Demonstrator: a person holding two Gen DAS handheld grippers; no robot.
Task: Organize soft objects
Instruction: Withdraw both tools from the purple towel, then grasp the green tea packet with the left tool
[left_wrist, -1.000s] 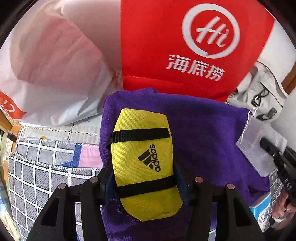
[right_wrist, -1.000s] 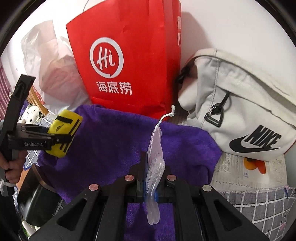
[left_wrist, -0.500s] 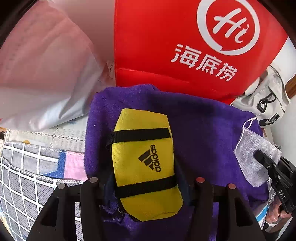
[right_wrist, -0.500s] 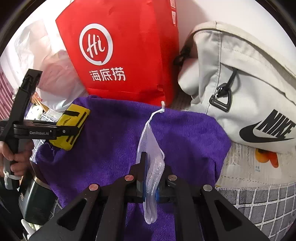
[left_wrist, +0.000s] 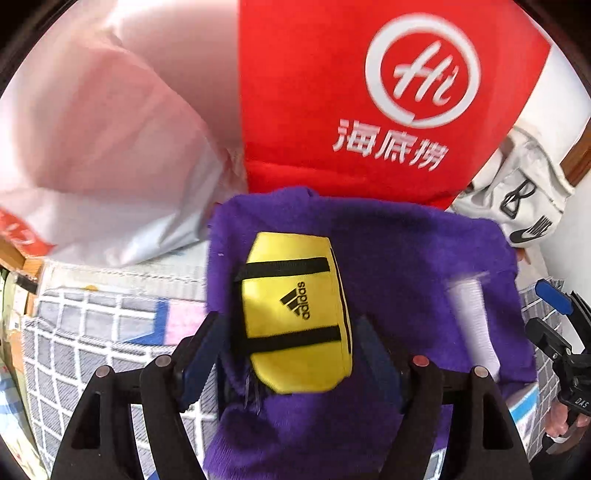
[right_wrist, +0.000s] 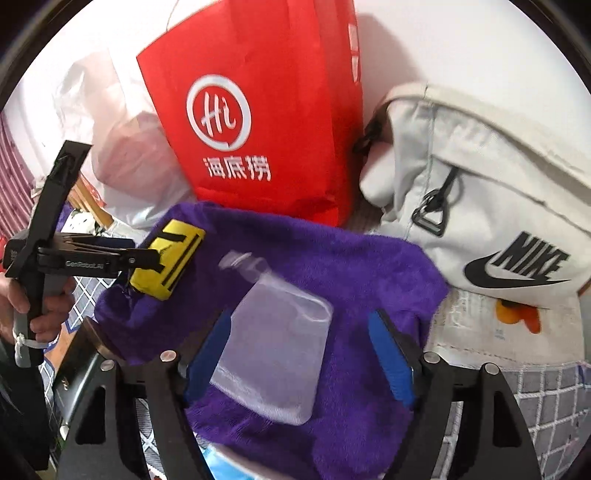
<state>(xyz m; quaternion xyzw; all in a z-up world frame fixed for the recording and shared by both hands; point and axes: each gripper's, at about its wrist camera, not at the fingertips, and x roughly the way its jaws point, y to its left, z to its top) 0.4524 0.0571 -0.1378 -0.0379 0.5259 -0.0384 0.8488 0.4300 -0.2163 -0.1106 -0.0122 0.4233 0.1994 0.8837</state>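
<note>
On the left we see a translucent white plastic bag with something pink inside; it leans beside the tall red paper bag with a white round logo and Chinese letters. Below it lies the grey bedsheet with white grid lines.

Our left gripper is over the near left corner of the fluffy purple towel; its fingers are spread rather wide, and the small yellow fabric pouch with black straps and an Adidas logo is between them. From the left wrist view we cannot tell if the pads really press it (there seems to be a gap on both sides); in the right wrist view the tips of this gripper touch the pouch end, which is a little above the towel edge.

More to the right, the thin translucent mesh pouch with a drawstring lies flat on the purple towel; our right gripper is around it with the blue pads wide apart, so it grips nothing; the mesh pouch looks blurred in both views.

Behind the towel on the right stands the off-white canvas bag with a black Nike logo, touching the red bag; below it an orange print shows on the pale cloth.
</note>
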